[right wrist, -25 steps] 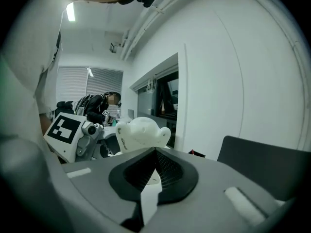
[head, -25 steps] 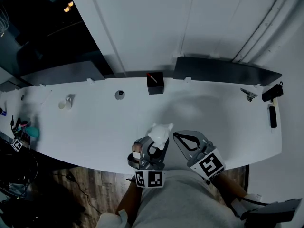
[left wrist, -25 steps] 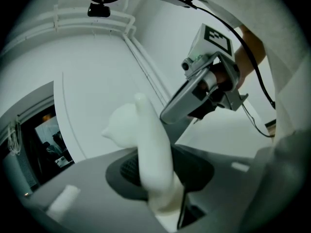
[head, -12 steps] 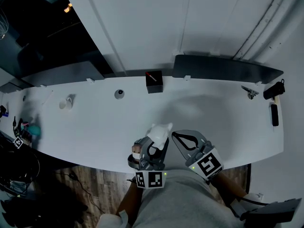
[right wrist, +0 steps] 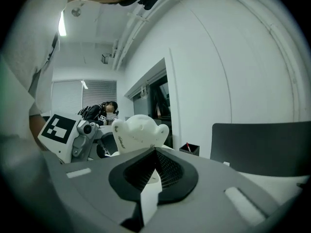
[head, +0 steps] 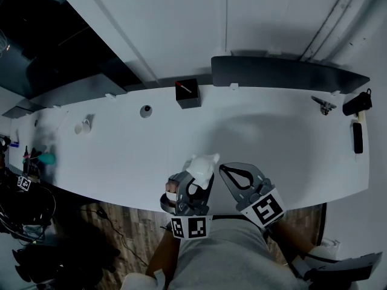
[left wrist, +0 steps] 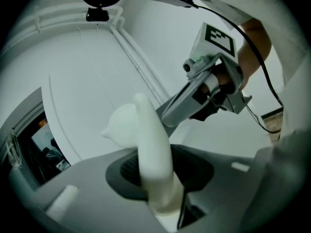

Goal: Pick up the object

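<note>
Only our viewpoint shifted: our left tool (head: 196, 187) keeps gripping the white object (head: 202, 168), so pickup holds; right tool (head: 229, 173) stays closed.

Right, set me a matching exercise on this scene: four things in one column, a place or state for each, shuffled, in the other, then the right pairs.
Things
1. white lumpy plastic object
2. black square box
3. right hand-held gripper
4. small white cup

Places or states
A. at the far edge of the white table, near the middle
B. jaws together, nothing between them
C. clamped between the jaws of the left hand-held gripper
D. towards the table's left end

Pairs: 1-C, 2-A, 3-B, 4-D
</note>
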Available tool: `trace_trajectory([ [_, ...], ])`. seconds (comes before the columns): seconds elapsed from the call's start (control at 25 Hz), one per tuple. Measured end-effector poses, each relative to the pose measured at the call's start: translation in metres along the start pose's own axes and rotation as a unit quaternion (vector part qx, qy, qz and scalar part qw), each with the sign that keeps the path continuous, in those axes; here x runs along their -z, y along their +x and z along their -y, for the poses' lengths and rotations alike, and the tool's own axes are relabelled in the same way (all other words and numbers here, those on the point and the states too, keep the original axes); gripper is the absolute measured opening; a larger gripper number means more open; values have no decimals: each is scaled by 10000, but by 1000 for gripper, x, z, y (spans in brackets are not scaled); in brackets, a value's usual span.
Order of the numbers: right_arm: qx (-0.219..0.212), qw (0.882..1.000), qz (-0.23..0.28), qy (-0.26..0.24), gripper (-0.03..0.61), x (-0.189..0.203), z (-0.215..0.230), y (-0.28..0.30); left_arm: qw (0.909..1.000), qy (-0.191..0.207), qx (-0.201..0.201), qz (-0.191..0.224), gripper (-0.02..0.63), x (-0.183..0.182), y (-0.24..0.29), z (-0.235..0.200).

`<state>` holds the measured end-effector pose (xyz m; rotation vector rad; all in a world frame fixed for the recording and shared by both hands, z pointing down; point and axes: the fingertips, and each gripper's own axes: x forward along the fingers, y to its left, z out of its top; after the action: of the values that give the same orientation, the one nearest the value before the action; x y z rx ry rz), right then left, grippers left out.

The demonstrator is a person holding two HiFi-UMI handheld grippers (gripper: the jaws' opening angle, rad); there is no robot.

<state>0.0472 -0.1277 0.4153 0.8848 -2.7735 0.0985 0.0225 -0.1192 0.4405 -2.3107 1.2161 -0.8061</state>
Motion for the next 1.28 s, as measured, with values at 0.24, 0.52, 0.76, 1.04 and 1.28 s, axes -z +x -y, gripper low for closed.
trace_trajectory([
  [0.24, 18, 9996, 21, 277, 0, 20, -3, -15, 9997, 125, 141, -165, 140, -5, 0, 19],
  [0.52, 363, 9975, 200, 564, 0, 19, -20, -36, 9991, 181, 379, 44, 140, -17, -19, 40],
  [0.76, 571, 9976, 146, 357, 0, 17, -67, -50, 9985, 167, 398, 330, 140, -20, -60, 48],
  [1.04, 915, 9953, 107, 312, 0, 11, -130, -66, 9975, -5, 361, 606, 140, -9, -125, 57],
  [1.28, 1163, 9930, -186, -13, 0, 15, -177, -82, 9955, -502, 273, 761, 140, 0, -174, 61],
])
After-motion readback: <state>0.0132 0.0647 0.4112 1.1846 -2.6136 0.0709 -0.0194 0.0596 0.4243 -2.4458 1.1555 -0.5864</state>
